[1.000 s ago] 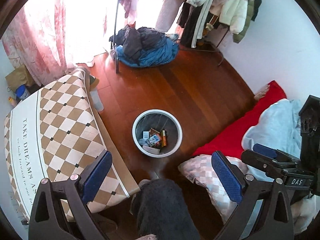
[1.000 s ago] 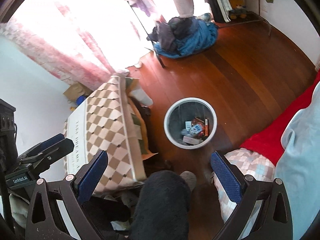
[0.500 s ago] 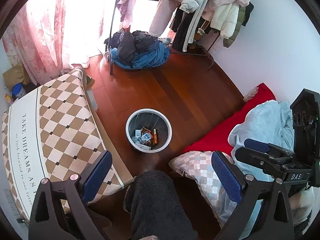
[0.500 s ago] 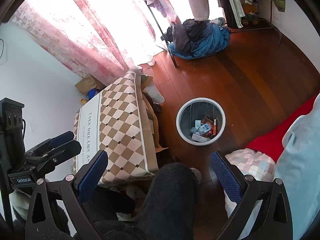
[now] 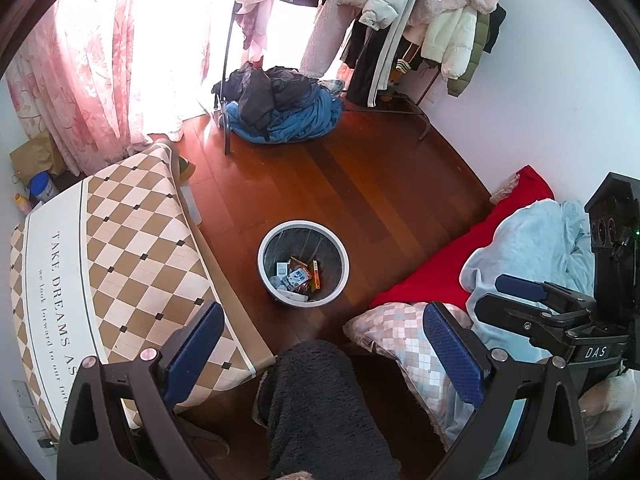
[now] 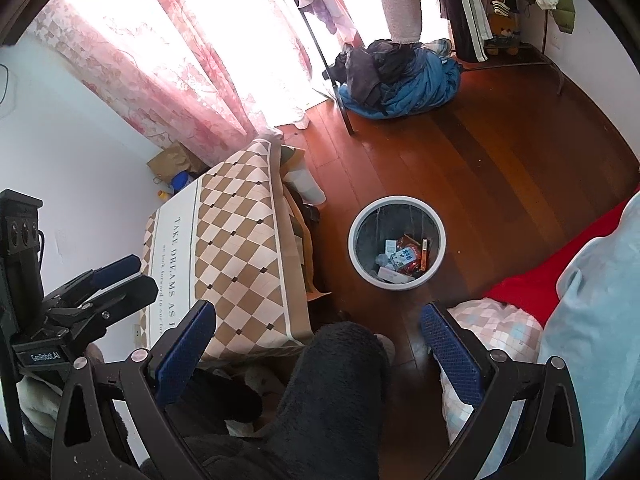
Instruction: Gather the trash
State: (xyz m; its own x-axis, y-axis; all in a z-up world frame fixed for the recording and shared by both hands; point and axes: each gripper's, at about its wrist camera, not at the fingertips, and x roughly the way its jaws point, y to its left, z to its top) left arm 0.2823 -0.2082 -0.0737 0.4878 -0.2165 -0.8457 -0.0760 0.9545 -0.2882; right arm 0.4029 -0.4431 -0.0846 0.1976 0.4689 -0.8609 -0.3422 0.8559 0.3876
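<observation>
Your left gripper [image 5: 324, 354] and right gripper [image 6: 318, 350] both gape wide with nothing between their blue pads, each held high over one round white-rimmed wastebasket [image 5: 303, 262] at twelve o'clock holding several small cartons and wrappers [image 5: 298, 276] on the wooden floor [image 5: 360, 184].

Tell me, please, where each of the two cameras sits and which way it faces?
Left wrist: on the left gripper, held high, tilted down at the trash bin; open fingers, right gripper and a dark-clad leg show.
Right wrist: on the right gripper, same downward aim; left gripper at left edge.
Shared: bin, checkered table, clothes pile.
</observation>
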